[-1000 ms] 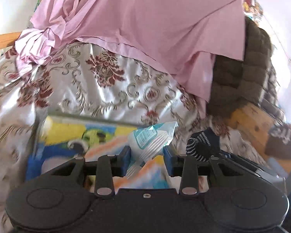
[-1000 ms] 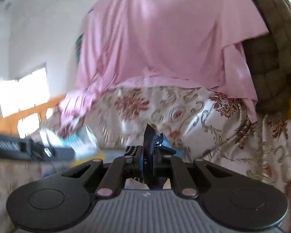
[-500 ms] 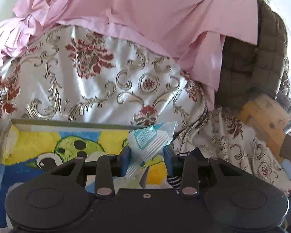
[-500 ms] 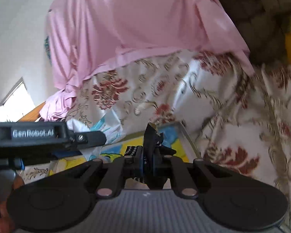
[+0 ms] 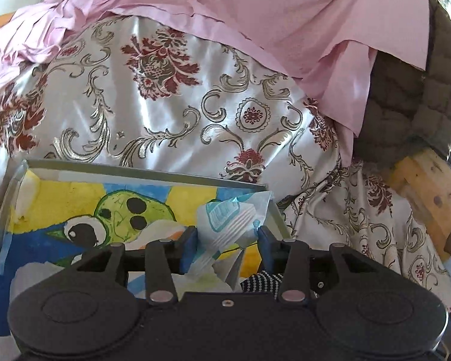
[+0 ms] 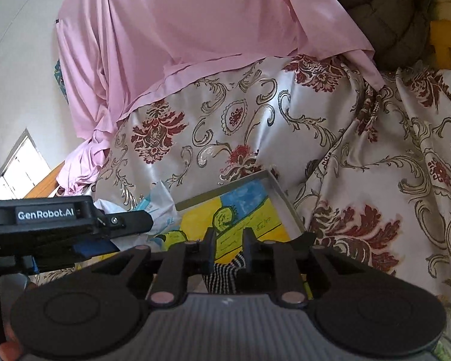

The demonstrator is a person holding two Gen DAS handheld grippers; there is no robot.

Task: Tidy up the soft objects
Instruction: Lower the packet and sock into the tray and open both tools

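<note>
Setting: a bed draped in a shiny cream bedspread (image 5: pixel 171 114) with dark red floral motifs; a pink sheet (image 5: pixel 255 15) hangs over its far side.
Container: a shallow box (image 5: pixel 147 174) with a bright cartoon picture on its floor lies on the bedspread, directly below both hand-held grippers.
Left hand-held gripper (image 5: pixel 225 240): its jaws are opening; a white and teal tissue pack (image 5: pixel 228 222) sits between them over the box's right end, and the right pad appears to stand clear of it, so I judge the pack released.
Right hand-held gripper (image 6: pixel 228 246): its jaws are opening too; a black and white striped sock (image 6: pixel 222 276) hangs just below and between them, over the box, no longer pinched.
Done so far: judging by the scene, both soft items have been brought to the box and are being let go into it.
Left to do: the pack and sock have yet to settle flat inside; whether more soft items wait elsewhere cannot be told from these views.
Other detail: a person's fingertips (image 6: pixel 3 352) show at the lower left edge of the right wrist view.
</note>
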